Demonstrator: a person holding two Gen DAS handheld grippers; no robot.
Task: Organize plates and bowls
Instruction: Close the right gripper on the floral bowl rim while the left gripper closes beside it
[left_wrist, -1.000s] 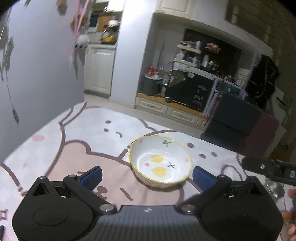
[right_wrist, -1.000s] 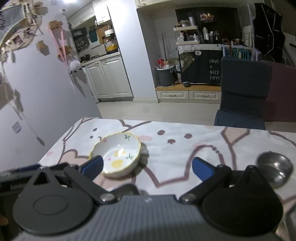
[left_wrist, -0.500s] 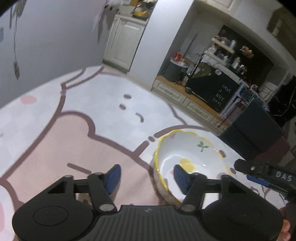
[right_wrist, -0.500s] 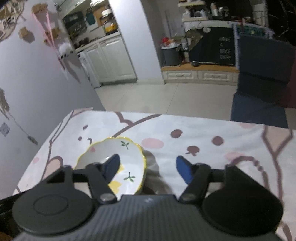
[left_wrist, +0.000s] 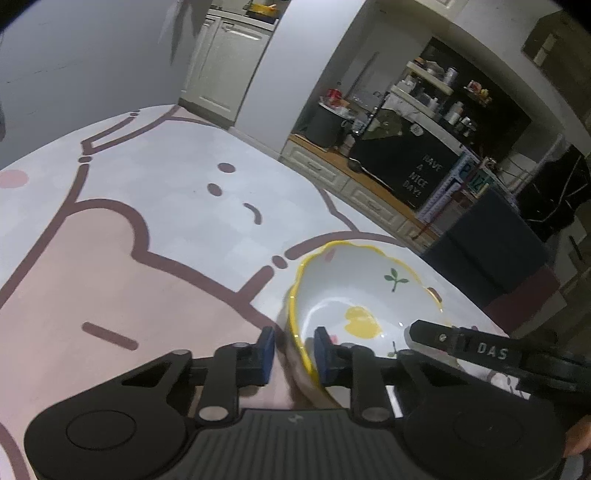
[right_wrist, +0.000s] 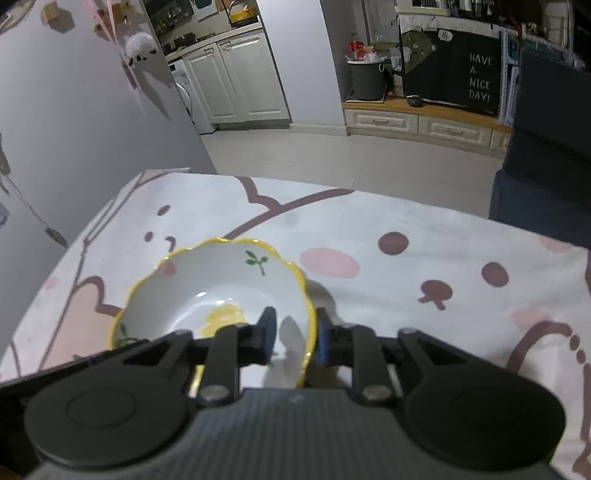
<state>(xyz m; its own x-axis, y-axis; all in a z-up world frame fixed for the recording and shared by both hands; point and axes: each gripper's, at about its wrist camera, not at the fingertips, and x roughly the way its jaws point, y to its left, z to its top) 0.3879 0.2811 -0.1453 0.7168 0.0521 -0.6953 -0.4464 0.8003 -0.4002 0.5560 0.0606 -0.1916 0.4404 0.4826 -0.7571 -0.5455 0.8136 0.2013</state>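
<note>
The step in hand is taking hold of the bowl (left_wrist: 362, 299), a white one with a wavy yellow rim and fruit painted inside, which sits on the near part of the table (left_wrist: 110, 258) over a pink cartoon tablecloth. Both grippers have just been closing, each with the bowl's wall between its blue pads. The left gripper (left_wrist: 293, 350) straddles the bowl's left rim, one pad outside and one inside, with a narrow gap left that the wall nearly fills; whether the pads already press on it cannot be told for certain. The right gripper (right_wrist: 293, 334) straddles the right rim the same way, its outer pad right against the yellow edge and its inner pad a little off the inside wall, so its bite looks not quite complete. The bowl appears to rest on the cloth, not yet lifted. By my reading, the next move calls for finishing both pinches evenly, then raising the two hands together and level so the smooth glazed wall does not slip or tip, and carrying the bowl to wherever the dishes are being gathered; no such spot shows in either view
</note>
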